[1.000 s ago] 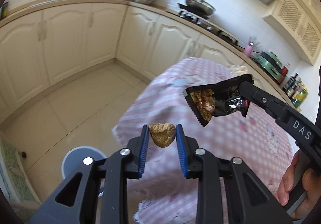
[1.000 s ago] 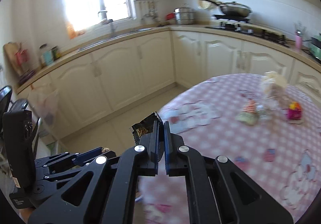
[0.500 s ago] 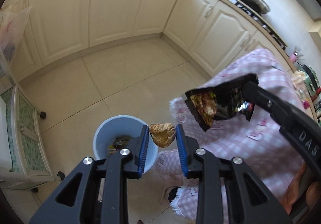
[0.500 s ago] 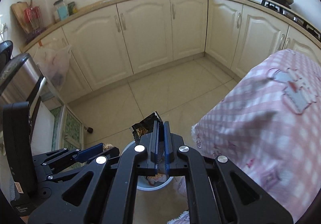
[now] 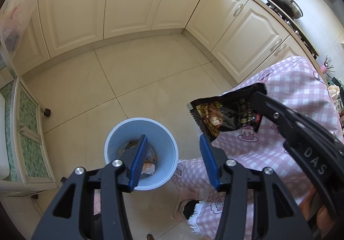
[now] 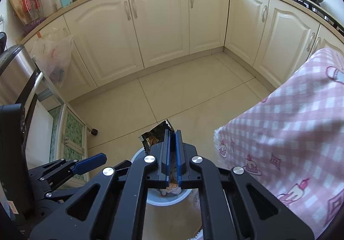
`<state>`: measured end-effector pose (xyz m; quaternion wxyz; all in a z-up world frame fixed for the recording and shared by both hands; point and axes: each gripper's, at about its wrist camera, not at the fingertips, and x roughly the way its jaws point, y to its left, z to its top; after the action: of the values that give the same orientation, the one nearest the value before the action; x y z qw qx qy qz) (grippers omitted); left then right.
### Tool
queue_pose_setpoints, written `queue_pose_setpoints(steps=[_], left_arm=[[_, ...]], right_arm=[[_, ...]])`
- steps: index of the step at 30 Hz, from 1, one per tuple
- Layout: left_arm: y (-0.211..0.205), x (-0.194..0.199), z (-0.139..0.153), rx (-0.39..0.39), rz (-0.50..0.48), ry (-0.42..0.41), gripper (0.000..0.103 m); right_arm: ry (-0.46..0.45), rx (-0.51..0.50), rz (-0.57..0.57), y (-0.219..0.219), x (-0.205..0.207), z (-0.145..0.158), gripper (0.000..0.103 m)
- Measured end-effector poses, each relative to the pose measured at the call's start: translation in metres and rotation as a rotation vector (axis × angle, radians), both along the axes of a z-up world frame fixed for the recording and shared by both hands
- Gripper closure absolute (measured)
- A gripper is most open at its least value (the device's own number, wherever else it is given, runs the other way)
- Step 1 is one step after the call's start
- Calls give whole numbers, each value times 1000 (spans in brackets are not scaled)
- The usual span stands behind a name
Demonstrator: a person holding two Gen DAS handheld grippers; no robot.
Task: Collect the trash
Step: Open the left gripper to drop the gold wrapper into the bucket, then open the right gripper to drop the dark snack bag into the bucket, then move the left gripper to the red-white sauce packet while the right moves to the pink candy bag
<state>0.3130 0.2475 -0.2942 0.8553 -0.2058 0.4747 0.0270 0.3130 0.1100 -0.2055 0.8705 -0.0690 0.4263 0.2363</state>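
A light blue trash bin (image 5: 165, 145) stands on the tiled floor with several scraps inside. My left gripper (image 5: 173, 143) is open and empty right above it. My right gripper (image 6: 172, 134) is shut on a black snack wrapper (image 5: 225, 115), held in the air to the right of the bin, over the table's edge. In the right wrist view the wrapper (image 6: 153, 137) sticks out left of the fingers, and the bin's rim (image 6: 136, 155) shows just below, mostly hidden by the gripper.
A table under a pink checked cloth (image 5: 301, 93) is on the right. Cream cabinets (image 6: 163, 25) run along the back and right walls. A low green-fronted cupboard (image 5: 28, 132) is on the left. A plastic bag (image 6: 53, 57) hangs there.
My left gripper has opened and the brown crumpled scrap it held is gone from between its fingers. Both grippers have swung from the table to above the bin.
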Motion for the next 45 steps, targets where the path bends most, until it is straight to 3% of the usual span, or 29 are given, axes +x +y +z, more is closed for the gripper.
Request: queue_pose_setpoints(steps=[14, 17, 23, 28, 35, 45], left_arm=[[20, -7, -2, 10, 34, 7, 52], [22, -8, 4, 13, 42, -2, 50], [10, -9, 32, 33, 26, -43, 50], [-23, -10, 68, 63, -23, -101, 50], [-105, -10, 126, 121, -152, -200, 50], [-238, 0, 171, 137, -351, -276, 42]], right_arm=[[6, 27, 30, 31, 4, -3, 96], [-8, 18, 34, 33, 3, 3, 86], [-46, 30, 12, 11, -4, 27, 86], [-109, 49, -51, -35, -14, 65, 83], [-202, 90, -166, -129, -39, 115, 78], [-271, 123, -352, -267, -63, 145, 69]])
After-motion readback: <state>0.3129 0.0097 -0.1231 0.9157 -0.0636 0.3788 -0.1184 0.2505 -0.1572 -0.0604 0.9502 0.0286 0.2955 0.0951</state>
